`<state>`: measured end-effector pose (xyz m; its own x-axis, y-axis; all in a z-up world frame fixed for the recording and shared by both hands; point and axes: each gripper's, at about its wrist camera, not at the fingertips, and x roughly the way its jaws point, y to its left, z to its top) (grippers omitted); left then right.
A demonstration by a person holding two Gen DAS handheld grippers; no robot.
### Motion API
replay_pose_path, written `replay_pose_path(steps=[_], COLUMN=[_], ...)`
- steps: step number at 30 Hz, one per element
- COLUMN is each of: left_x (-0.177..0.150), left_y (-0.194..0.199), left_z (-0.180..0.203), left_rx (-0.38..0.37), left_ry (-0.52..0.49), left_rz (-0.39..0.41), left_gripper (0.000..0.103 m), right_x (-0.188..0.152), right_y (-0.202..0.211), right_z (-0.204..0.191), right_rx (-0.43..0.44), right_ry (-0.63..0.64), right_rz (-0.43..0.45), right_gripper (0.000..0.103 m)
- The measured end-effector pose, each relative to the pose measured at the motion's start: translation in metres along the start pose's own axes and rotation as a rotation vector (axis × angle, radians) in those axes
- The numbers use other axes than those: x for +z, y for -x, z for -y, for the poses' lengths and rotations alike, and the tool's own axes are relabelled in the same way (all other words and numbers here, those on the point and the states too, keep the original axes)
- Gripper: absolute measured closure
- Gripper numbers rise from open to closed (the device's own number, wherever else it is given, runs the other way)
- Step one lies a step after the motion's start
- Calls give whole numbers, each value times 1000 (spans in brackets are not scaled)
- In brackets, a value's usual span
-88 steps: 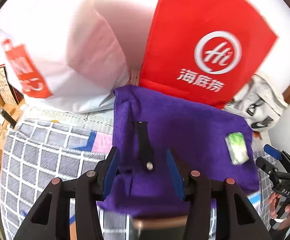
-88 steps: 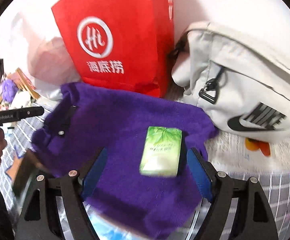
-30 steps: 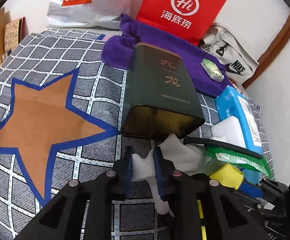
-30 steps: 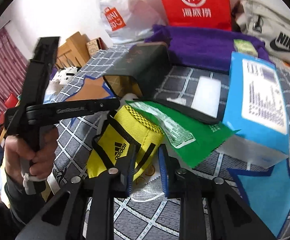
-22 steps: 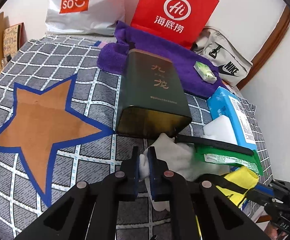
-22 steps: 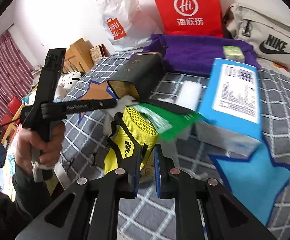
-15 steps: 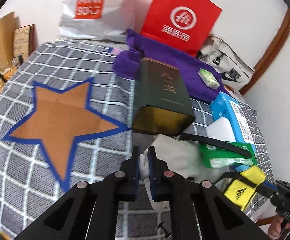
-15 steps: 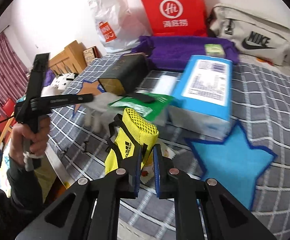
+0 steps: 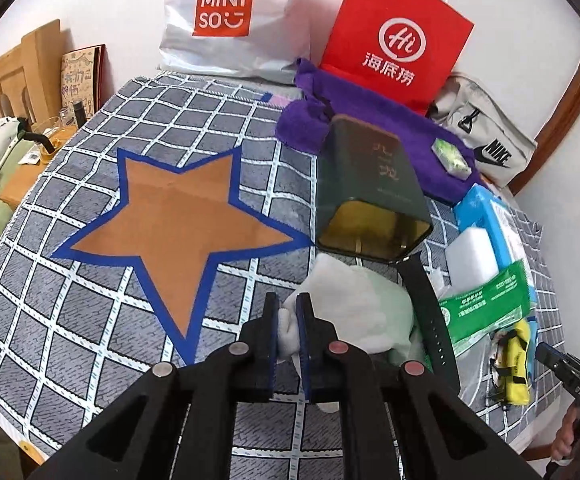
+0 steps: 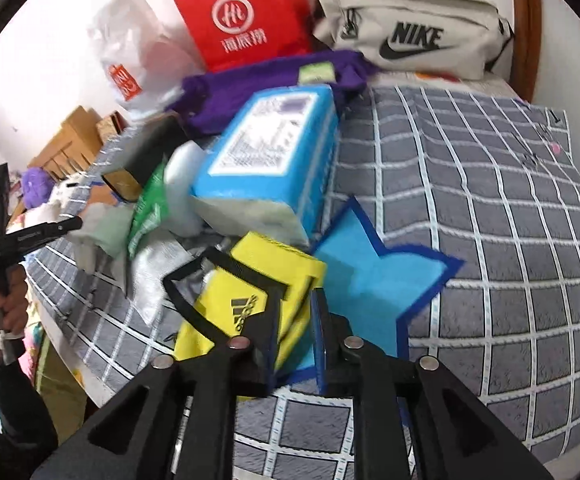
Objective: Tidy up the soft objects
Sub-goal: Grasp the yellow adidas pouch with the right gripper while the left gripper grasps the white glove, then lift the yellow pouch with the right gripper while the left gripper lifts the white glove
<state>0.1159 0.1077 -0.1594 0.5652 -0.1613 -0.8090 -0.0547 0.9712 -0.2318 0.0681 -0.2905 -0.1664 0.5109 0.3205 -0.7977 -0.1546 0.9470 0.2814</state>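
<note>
Clearly both loads are light and limp: the left tool (image 9: 286, 330) pinches a fold of the white cloth (image 9: 350, 304) beside the tin (image 9: 370, 188), and the right tool (image 10: 294, 330) clamps the yellow pouch (image 10: 249, 300) over the blue star (image 10: 374, 280); gripping bunched fabric, not straps, should hold best.

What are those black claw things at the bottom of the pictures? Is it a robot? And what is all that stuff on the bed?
No robot here. A person holds a black pinching tool in each hand, and each tool carries a small camera looking forward along its two fingers. That gives two pictures, one per hand.

The left tool is pinching a soft white cloth. The right tool is pinching a yellow Adidas pouch.

Both sit on a grey checked bedspread with big stars. Nearby lie a dark green tin on its side, a purple towel, a blue pack, a red paper bag and a Nike bag.
</note>
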Motion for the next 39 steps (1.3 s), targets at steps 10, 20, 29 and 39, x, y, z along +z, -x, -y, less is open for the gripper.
replay_pose_path(steps=[10,20,29,39], left_x=[1,-1,-5,1], left_y=[-15,-41,-32,10], left_z=[20,40,41,31], left_rx=[-22,-14,-134,-135], left_ry=[-38,-73,-99,-67], left_rz=[-17,-38,-12,72], left_gripper=[47,44,91,92], right_x=[-9,-6,-6,-2], right_y=[-31,-47,-31,4], right_z=[-39,-47,-53,-47], right_rx=[-42,-134,-12,5], right_ry=[37,68,124,102], right_rz=[-52,-22,-7,82], right_gripper=[20,27,85,93])
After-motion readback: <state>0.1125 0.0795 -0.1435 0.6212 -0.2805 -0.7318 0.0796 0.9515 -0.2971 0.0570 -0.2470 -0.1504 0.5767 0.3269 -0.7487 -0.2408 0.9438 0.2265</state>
